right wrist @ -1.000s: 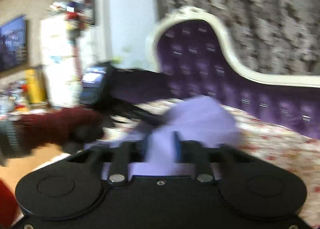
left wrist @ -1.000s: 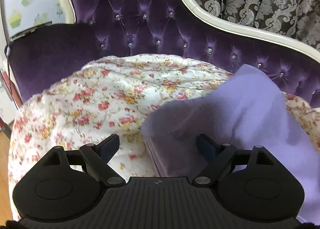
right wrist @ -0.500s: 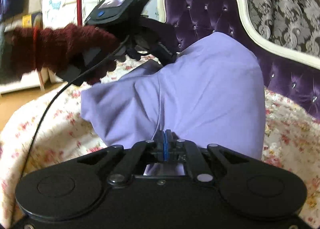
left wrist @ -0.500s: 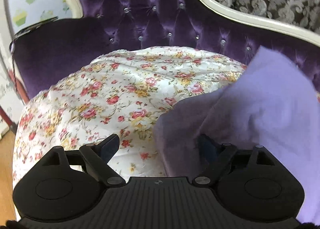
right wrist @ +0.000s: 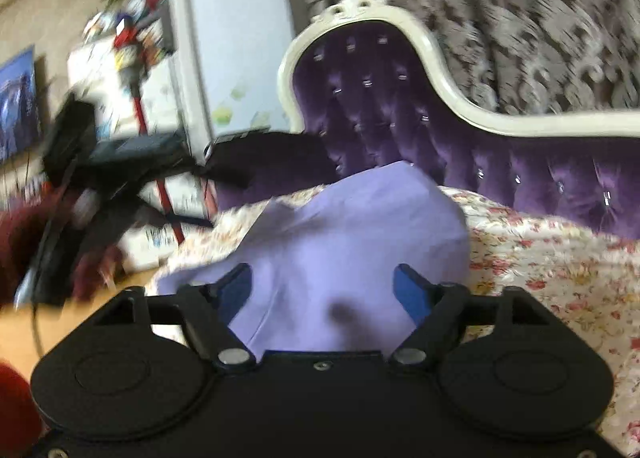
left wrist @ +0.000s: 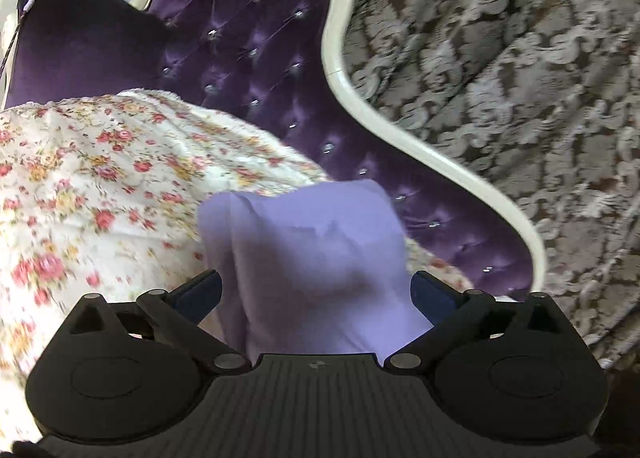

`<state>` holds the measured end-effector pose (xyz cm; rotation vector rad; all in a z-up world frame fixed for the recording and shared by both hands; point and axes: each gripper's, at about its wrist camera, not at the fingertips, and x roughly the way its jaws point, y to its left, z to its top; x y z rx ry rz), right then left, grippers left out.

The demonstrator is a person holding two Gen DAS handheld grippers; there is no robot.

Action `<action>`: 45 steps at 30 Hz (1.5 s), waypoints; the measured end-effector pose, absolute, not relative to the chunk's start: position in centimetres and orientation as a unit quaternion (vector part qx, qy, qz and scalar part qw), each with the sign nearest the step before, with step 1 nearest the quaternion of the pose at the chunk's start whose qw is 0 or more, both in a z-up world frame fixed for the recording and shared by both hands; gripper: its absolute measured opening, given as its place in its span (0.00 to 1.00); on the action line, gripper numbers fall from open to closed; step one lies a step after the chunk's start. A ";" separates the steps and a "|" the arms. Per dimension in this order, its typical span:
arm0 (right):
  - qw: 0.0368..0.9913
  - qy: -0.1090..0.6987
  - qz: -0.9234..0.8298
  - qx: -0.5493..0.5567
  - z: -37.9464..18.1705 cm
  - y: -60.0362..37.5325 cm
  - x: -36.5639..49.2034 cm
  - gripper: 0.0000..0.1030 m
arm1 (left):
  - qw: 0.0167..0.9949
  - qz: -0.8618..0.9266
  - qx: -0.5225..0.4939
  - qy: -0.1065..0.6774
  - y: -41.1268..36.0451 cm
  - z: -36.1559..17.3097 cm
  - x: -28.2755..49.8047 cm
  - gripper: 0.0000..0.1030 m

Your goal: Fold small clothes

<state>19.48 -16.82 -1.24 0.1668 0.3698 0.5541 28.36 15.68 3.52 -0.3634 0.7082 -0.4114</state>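
Observation:
A lavender garment (left wrist: 316, 254) lies bunched on a floral cover (left wrist: 100, 186) over a purple sofa. In the left wrist view my left gripper (left wrist: 316, 292) is open, its blue-padded fingers standing on either side of the cloth without pinching it. In the right wrist view the same lavender garment (right wrist: 344, 242) spreads between the fingers of my right gripper (right wrist: 326, 290), which is also open with the cloth lying loose between them. The left hand tool (right wrist: 100, 162), held by a dark red sleeve, shows blurred at the left of the right wrist view.
The tufted purple sofa back (left wrist: 256, 58) with a cream frame (left wrist: 400, 134) rises behind the cover. A patterned grey curtain (left wrist: 500, 78) hangs beyond it. Wood floor (right wrist: 24, 330) and cluttered shelves (right wrist: 120, 58) lie to the left in the right wrist view.
My right gripper was shut on the lavender cloth half a second ago and has opened, letting it go. My left gripper has swung right so the cloth now sits between its open fingers.

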 end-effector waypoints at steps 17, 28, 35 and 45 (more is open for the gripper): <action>0.834 0.315 0.302 0.337 -9.3 -23.2 31.1 0.93 | 0.849 -0.206 -0.215 0.436 14.8 -4.5 28.1 1.00; 0.811 0.307 0.318 0.384 -10.9 -22.9 31.4 0.72 | 0.798 -0.284 -0.288 0.447 14.9 -6.4 30.8 0.98; 0.801 0.313 0.326 0.394 -9.0 -24.0 29.9 0.63 | 0.785 -0.309 -0.282 0.457 13.8 -5.4 29.0 0.98; 0.799 0.324 0.324 0.389 -8.0 -27.0 21.0 0.63 | 0.767 -0.345 -0.263 0.474 10.7 -5.0 21.0 0.99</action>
